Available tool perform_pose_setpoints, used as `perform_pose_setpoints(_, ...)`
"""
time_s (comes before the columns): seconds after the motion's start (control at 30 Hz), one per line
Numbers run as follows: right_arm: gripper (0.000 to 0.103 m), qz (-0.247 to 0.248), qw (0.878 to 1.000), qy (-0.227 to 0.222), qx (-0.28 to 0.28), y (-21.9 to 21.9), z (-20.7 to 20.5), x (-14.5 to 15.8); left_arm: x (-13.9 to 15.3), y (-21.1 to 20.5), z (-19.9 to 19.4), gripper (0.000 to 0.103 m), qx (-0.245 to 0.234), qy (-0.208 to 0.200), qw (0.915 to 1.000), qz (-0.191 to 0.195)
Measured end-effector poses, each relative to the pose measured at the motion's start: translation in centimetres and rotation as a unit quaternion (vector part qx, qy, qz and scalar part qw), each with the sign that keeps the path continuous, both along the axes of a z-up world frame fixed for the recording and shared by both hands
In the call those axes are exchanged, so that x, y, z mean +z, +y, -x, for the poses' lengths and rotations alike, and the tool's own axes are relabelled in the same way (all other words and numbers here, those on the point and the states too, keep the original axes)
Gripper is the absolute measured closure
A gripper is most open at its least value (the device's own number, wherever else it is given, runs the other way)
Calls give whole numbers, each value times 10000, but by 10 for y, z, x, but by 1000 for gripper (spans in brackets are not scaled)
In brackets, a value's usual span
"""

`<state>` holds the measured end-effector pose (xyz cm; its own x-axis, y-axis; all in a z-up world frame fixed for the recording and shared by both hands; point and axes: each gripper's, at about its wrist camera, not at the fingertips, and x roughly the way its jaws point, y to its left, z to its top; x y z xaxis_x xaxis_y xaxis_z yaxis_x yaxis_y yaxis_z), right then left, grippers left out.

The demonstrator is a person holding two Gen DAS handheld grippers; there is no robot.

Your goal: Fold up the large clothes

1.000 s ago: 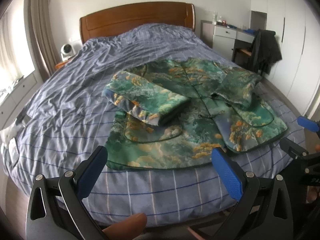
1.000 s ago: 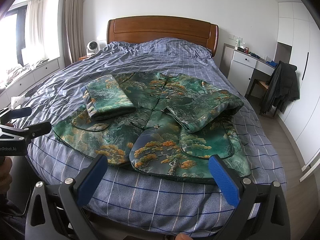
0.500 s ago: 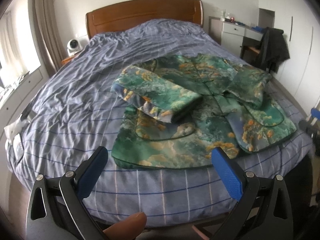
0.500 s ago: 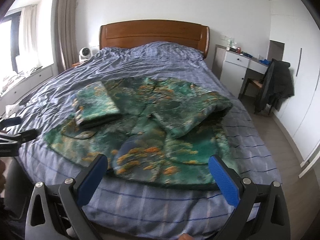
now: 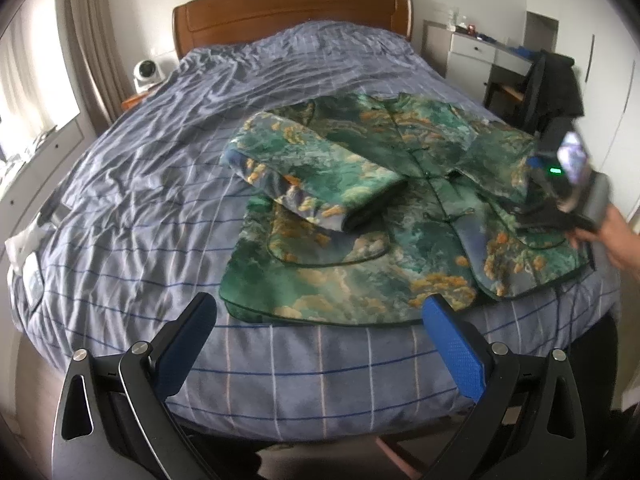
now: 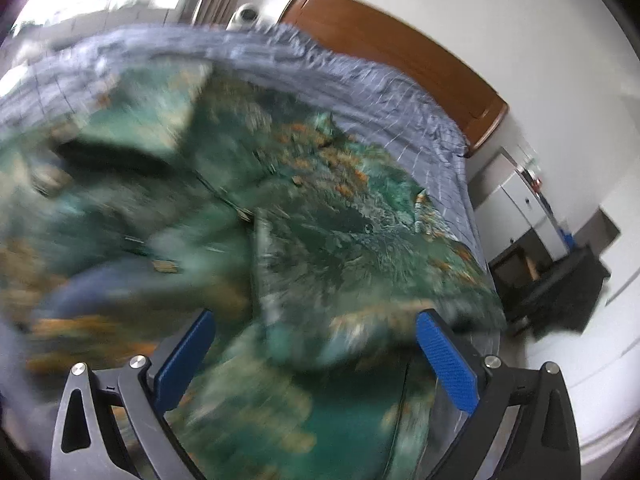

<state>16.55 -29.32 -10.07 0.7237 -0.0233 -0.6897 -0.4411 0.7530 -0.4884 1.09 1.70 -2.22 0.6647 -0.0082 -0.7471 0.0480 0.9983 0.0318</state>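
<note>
Where the blue checked bedspread (image 5: 132, 208) covers the bed, one green jacket (image 5: 400, 240) with orange print lies flat near the foot edge, both sleeves folded across its front, the wooden headboard (image 5: 288, 16) behind it. Left tongs (image 5: 320, 344): spread wide, holding nothing, poised off the foot of the bed before the jacket's hem. Right tongs (image 6: 316, 356): likewise wide apart and empty, tilted close above the jacket's right side, the view badly blurred; a hand (image 5: 616, 236) grips the tool at the left view's right edge.
</note>
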Motion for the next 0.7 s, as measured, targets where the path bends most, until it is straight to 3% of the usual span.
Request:
perform_pose_setpoints(0.1,3,-26,9989,459,-115,-12,-37,-24,-2,6,2,0,75,28,10000,-29)
perform_pose_setpoints(0.17,23,-591,9940,889,-235,-27,-51,-26,-7,12,1,0,123,100,9999,-6)
perform_pose_setpoints(0.23,76,-1215,9827,1320,-467,-44,-57,-21,-13,15,-1,0,154,198,9997,46)
perform_pose_setpoints(0.3,85,-1549,9773,1254,-719,-56,-52,-9,-19,17,-5,0,159,312,9993,104)
perform_pose_setpoints(0.47,86,-2551,9573,692,-1173,-103,-28,46,-19,11,-10,0,28,319,9994,157)
perform_pose_setpoints(0.6,87,-3248,9291,-116,-1764,-166,0,101,-16,10,-12,0,-16,253,9997,-15)
perform_pose_setpoints(0.7,87,-3395,9071,-706,-2384,-225,15,127,-14,16,-18,0,-18,220,9997,-87)
